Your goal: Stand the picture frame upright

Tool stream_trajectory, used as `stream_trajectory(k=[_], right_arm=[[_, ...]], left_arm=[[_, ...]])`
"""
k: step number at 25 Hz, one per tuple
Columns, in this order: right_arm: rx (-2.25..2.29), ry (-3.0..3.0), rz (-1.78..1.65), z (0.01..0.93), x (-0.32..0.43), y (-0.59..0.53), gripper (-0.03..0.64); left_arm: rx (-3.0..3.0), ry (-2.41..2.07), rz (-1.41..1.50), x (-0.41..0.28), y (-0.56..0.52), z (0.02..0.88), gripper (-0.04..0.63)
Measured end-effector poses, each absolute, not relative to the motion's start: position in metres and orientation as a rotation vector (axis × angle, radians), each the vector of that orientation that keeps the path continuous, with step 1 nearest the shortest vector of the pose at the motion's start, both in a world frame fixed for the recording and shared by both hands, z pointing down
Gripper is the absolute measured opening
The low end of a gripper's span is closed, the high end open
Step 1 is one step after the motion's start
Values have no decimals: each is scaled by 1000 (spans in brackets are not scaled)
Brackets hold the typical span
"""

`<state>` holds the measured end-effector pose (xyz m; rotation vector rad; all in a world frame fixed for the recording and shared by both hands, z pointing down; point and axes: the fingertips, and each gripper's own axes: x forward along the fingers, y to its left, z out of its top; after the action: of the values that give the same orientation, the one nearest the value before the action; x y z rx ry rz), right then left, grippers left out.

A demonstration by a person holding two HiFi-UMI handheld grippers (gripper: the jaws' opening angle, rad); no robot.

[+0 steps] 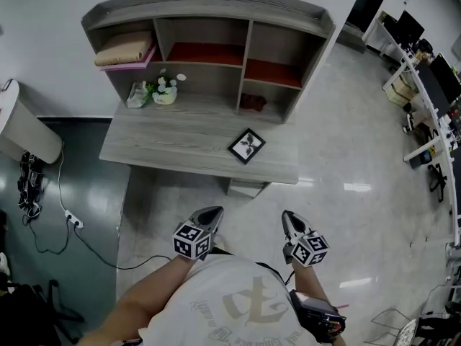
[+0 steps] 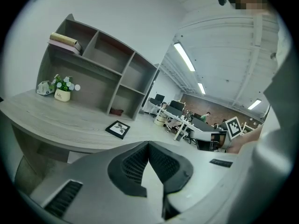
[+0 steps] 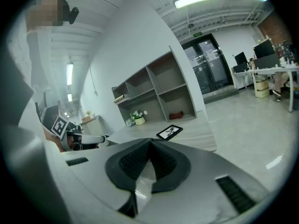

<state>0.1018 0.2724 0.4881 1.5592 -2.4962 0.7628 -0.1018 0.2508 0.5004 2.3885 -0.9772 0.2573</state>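
A black picture frame [image 1: 246,145] with a plant print lies flat on the grey wooden desk [image 1: 166,146], near its right front corner. It also shows lying flat in the left gripper view [image 2: 118,129] and the right gripper view [image 3: 169,132]. My left gripper [image 1: 215,212] is held near the person's chest, well short of the desk, jaws shut and empty [image 2: 148,143]. My right gripper [image 1: 287,215] hangs beside it, also shut on nothing [image 3: 149,140]. Both point toward the desk.
A shelf unit [image 1: 209,45] rises behind the desk, holding folded cloth [image 1: 124,49], a small flower pot [image 1: 163,90] and a dark red object [image 1: 253,102]. A cable and power strip [image 1: 72,220] lie on the floor at left. Office desks [image 1: 425,99] stand at far right.
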Motion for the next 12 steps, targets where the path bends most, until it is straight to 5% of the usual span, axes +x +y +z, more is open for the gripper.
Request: stream_trajectory(k=[12], right_arm=[[1525, -2468, 728, 491, 69, 233, 5]], left_arm=[[2413, -910, 284, -116, 233, 508, 2]])
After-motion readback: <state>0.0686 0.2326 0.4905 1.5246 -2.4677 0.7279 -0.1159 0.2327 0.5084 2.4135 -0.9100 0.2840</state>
